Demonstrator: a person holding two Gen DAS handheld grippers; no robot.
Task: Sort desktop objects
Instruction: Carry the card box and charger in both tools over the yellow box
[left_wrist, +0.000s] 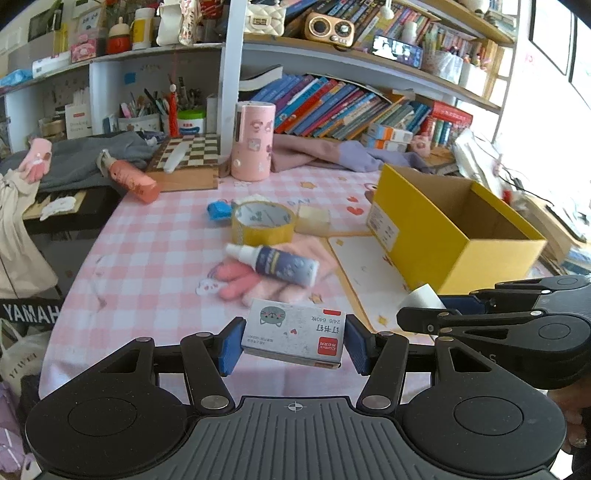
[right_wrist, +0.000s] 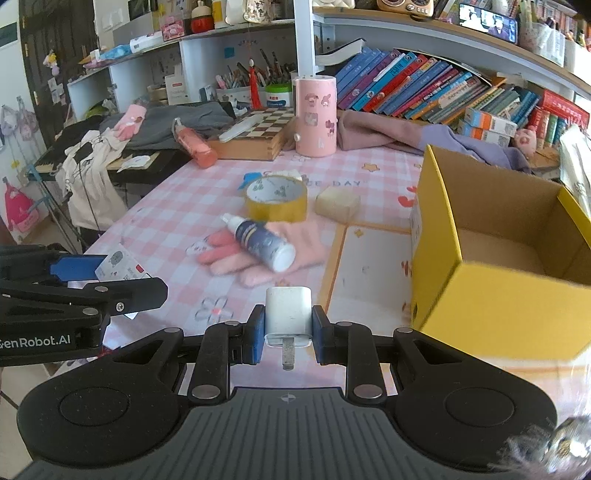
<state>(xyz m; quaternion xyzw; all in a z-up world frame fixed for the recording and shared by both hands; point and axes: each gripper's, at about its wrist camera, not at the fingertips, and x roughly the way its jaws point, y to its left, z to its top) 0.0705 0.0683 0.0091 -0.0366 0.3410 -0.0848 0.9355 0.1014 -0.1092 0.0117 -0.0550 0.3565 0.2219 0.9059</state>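
Note:
My left gripper is shut on a grey staple box with a cat drawing, held above the near edge of the pink checked table. It also shows at the left of the right wrist view. My right gripper is shut on a white charger plug, prongs facing the camera; the plug shows in the left wrist view. An open yellow box stands to the right, also in the right wrist view, and looks empty.
On the table lie a dark spray bottle on a pink glove, a yellow tape roll, a sponge block, a blue clip, a pink canister, a chessboard box and an orange bottle. Bookshelves stand behind.

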